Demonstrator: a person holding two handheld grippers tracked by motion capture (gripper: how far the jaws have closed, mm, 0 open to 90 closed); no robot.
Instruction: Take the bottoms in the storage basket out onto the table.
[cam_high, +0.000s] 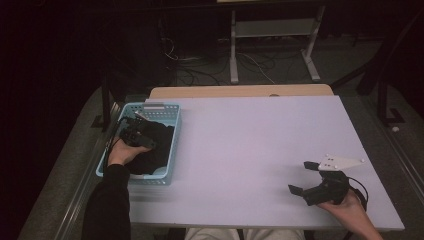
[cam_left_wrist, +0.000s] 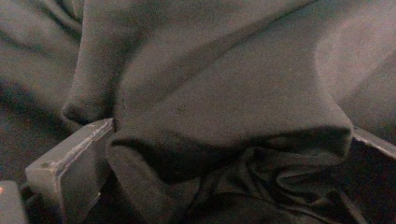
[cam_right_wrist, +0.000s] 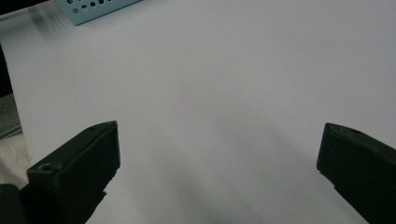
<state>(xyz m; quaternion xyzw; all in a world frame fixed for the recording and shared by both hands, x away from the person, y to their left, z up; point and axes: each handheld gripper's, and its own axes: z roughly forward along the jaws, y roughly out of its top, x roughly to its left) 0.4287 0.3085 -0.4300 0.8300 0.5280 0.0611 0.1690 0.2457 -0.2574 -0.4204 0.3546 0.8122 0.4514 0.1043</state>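
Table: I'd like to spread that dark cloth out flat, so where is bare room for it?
The white table is bare from the blue basket across to the right gripper. Crowded: the basket, where the left gripper sits in dark cloth.

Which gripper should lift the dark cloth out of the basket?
Left. The left gripper is down in the blue basket, jaws apart around a fold of the dark cloth. The right gripper hovers open over bare table.

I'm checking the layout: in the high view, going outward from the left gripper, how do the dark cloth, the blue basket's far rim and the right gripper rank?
1. Dark cloth: in the basket, right at the left gripper.
2. Blue basket's far rim: just beyond, at the table's left edge.
3. Right gripper: far across, near the table's right front corner, jaws wide apart.
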